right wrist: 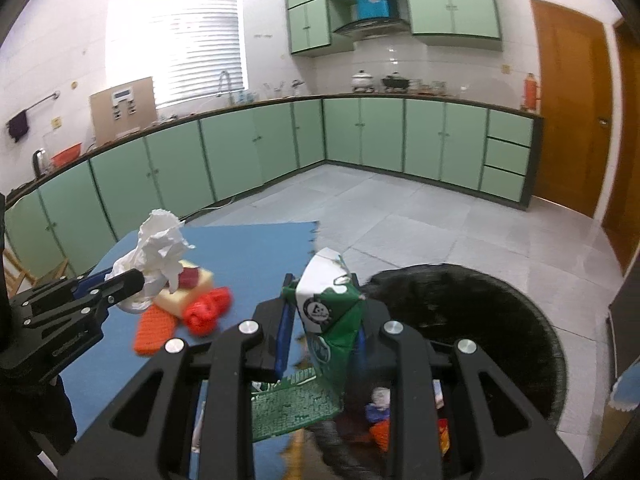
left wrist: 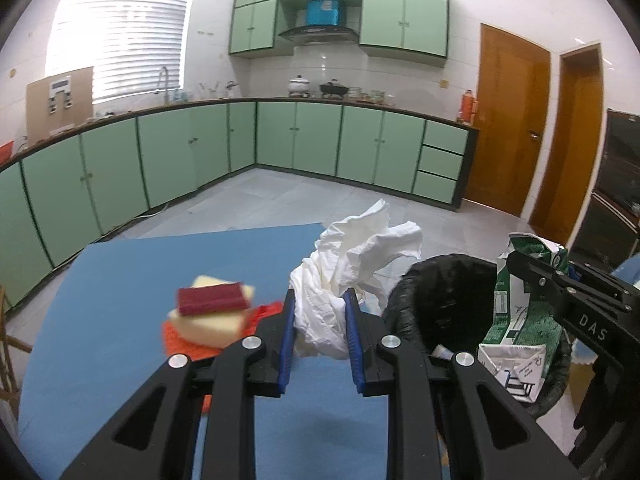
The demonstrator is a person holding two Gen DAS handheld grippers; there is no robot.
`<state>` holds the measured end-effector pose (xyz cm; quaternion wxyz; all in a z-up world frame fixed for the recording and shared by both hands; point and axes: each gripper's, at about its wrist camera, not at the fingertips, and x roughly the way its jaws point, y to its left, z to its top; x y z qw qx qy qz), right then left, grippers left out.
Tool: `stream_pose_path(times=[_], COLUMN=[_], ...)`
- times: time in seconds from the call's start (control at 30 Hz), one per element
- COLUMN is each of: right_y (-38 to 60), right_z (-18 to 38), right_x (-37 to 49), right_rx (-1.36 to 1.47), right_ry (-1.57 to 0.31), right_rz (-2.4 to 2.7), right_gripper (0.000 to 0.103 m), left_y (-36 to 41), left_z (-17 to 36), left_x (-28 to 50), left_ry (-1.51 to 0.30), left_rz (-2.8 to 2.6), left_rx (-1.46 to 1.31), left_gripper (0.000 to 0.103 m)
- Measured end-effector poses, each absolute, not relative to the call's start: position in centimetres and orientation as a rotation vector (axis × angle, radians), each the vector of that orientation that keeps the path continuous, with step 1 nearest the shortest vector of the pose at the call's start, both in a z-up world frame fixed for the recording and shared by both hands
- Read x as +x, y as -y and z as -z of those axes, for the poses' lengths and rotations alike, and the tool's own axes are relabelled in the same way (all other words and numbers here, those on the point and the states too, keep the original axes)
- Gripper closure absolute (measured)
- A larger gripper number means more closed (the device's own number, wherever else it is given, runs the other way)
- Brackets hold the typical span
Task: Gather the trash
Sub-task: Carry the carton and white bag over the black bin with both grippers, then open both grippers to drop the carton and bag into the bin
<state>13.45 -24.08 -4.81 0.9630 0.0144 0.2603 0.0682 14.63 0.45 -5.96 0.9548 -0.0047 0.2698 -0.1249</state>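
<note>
My left gripper [left wrist: 320, 304] is shut on a crumpled white paper tissue [left wrist: 352, 264], held above the blue table [left wrist: 120, 280] beside the black trash bin [left wrist: 440, 300]. It also shows in the right wrist view [right wrist: 136, 280] with the tissue [right wrist: 160, 244]. My right gripper [right wrist: 322, 312] is shut on a green and white milk carton [right wrist: 324, 312], held over the near rim of the bin [right wrist: 480, 312]. In the left wrist view the carton [left wrist: 524, 320] hangs over the bin.
Yellow sponges [left wrist: 212, 312] with a dark red pad and orange and red cloths [right wrist: 176, 320] lie on the table. The bin holds some trash [right wrist: 380, 412]. Green kitchen cabinets [left wrist: 160, 152] line the walls; wooden doors [left wrist: 508, 120] stand at right.
</note>
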Motion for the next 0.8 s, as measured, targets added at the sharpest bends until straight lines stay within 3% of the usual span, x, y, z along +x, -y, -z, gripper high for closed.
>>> stream_pose_path(times=[0.8], right_y=[39.4], right_z=[9.9], right_x=[15.0], right_rx=[0.074], right_ry=[-0.586], right_rz=[0.101], right_gripper=[0.079], left_y=[16.7], left_z=[9.2], left_x=[19.4], left_ry=[-0.597], left_rz=[0.522], left_rx=[0.053], left_gripper=[0.08])
